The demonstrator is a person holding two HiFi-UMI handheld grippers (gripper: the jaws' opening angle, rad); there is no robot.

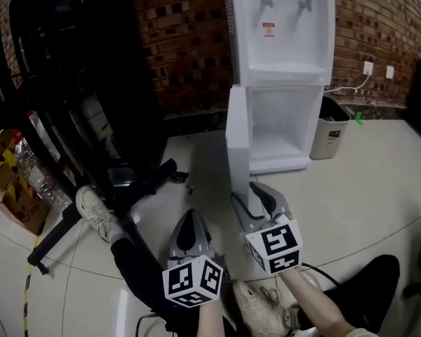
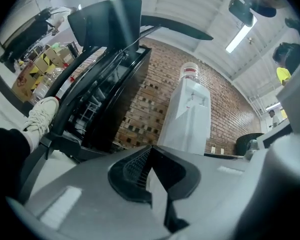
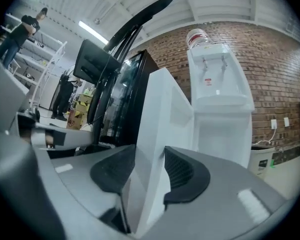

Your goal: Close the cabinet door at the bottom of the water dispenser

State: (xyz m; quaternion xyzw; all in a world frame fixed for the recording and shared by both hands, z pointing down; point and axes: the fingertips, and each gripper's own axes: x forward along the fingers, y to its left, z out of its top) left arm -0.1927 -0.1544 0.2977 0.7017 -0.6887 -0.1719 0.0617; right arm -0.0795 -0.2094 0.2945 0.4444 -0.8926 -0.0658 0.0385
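Observation:
The white water dispenser (image 1: 281,27) stands against the brick wall. Its bottom cabinet (image 1: 284,128) is open, and the white cabinet door (image 1: 237,132) swings out toward me on the left side. My right gripper (image 1: 249,192) is at the door's lower free edge. In the right gripper view the door (image 3: 157,114) runs between the two dark pads (image 3: 182,174), which lie against both its faces. My left gripper (image 1: 191,216) hovers lower left of the door, apart from it, with its tips together and nothing held. In the left gripper view, the left gripper (image 2: 149,156) points at the dispenser (image 2: 190,119).
A tall black machine frame (image 1: 70,83) fills the left side, with its base legs on the floor. A small waste bin (image 1: 331,135) stands right of the dispenser. Boxes and bottles (image 1: 21,181) sit at far left. The person's shoes (image 1: 98,213) rest on the pale floor.

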